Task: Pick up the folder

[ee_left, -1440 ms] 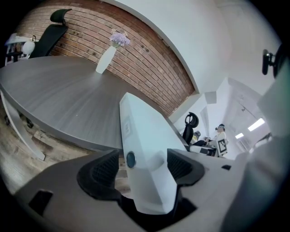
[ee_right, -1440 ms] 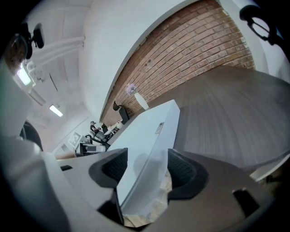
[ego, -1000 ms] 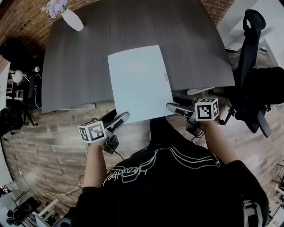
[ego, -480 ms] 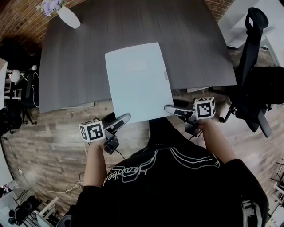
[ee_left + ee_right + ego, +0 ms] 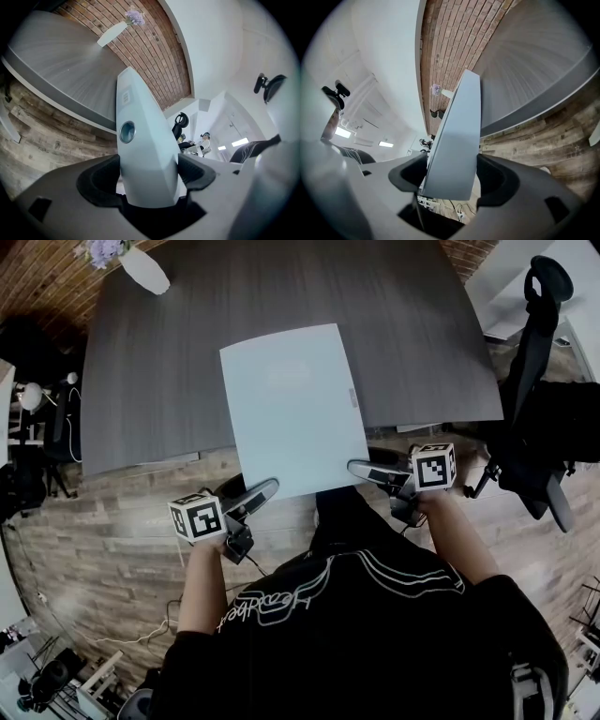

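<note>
A pale blue folder (image 5: 292, 409) lies over the dark grey table (image 5: 159, 381), and its near edge juts out past the table's front. My left gripper (image 5: 260, 491) is shut on the folder's near left corner. My right gripper (image 5: 366, 469) is shut on the near right corner. In the left gripper view the folder (image 5: 143, 136) runs edge-on between the jaws of that gripper (image 5: 147, 180), with a round snap showing. The right gripper view shows the folder (image 5: 459, 136) clamped the same way in the right gripper (image 5: 451, 180).
A white vase with purple flowers (image 5: 141, 266) stands at the table's far left corner. A black office chair (image 5: 539, 390) is at the right. Wood floor (image 5: 112, 531) lies below the table's front edge, close to the person's black shirt (image 5: 356, 615).
Both grippers stay clamped on the folder's near corners. The folder looks slightly larger and its far edge sits a little higher in the head view; otherwise little has moved.
</note>
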The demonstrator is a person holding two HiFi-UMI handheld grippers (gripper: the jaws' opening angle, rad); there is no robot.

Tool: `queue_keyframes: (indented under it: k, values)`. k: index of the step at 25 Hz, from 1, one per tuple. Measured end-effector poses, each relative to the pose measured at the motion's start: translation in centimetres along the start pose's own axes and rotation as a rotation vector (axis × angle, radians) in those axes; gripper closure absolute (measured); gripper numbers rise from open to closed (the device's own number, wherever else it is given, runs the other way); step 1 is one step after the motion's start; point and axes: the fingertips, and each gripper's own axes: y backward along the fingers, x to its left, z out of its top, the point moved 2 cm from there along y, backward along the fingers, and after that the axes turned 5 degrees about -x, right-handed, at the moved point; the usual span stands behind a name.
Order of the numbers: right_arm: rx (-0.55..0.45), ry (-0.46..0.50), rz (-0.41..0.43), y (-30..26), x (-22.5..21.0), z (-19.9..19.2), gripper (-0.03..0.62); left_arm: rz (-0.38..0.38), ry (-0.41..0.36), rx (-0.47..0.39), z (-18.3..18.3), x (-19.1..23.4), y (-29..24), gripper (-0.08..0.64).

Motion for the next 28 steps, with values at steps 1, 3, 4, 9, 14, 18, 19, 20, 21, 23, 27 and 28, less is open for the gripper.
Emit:
queue_keyframes:
  k: [1, 3, 4, 9, 14, 18, 19, 20, 21, 23, 27, 28]
  values:
    - [0.002, 0.002, -0.002, 0.0, 0.0, 0.0, 0.291, 0.0, -0.001, -0.002, 0.0, 0.0, 0.1, 0.179]
    - [0.006, 0.007, -0.006, -0.2, 0.1, -0.1, 0.291, -0.001, -0.003, -0.007, 0.0, 0.2, 0.3, 0.179]
    - [0.007, 0.01, -0.008, -0.3, 0.2, -0.1, 0.291, -0.002, -0.004, -0.008, 0.0, 0.2, 0.4, 0.179]
    - [0.013, 0.025, -0.02, -0.3, 0.5, -0.3, 0.291, -0.011, -0.015, -0.012, 0.1, 0.0, 0.6, 0.18]
    - [-0.005, 0.062, -0.01, -0.1, 1.5, -0.1, 0.291, -0.032, -0.041, -0.029, 0.3, -0.7, 1.1, 0.181]
    - [-0.019, 0.107, -0.004, 0.7, 3.9, -0.1, 0.291, -0.044, -0.098, -0.047, 1.0, -2.9, 2.3, 0.181]
    - [-0.029, 0.119, -0.001, 0.9, 4.6, 0.1, 0.291, -0.049, -0.114, -0.055, 1.4, -3.7, 2.5, 0.181]
    - [-0.042, 0.13, 0.005, 1.2, 5.3, 0.4, 0.291, -0.055, -0.129, -0.066, 1.8, -4.4, 2.7, 0.181]
    - [-0.058, 0.143, 0.01, 1.4, 6.1, 0.7, 0.291, -0.063, -0.144, -0.077, 2.2, -5.1, 3.0, 0.181]
    - [-0.085, 0.174, 0.022, 1.9, 7.7, 1.5, 0.291, -0.075, -0.174, -0.098, 3.1, -6.6, 3.5, 0.181]
    - [-0.115, 0.243, 0.044, 2.6, 10.7, 2.9, 0.291, -0.088, -0.238, -0.127, 4.7, -9.5, 4.5, 0.181]
    - [-0.12, 0.259, 0.049, 2.8, 11.4, 3.1, 0.291, -0.09, -0.256, -0.133, 5.0, -10.2, 4.8, 0.181]
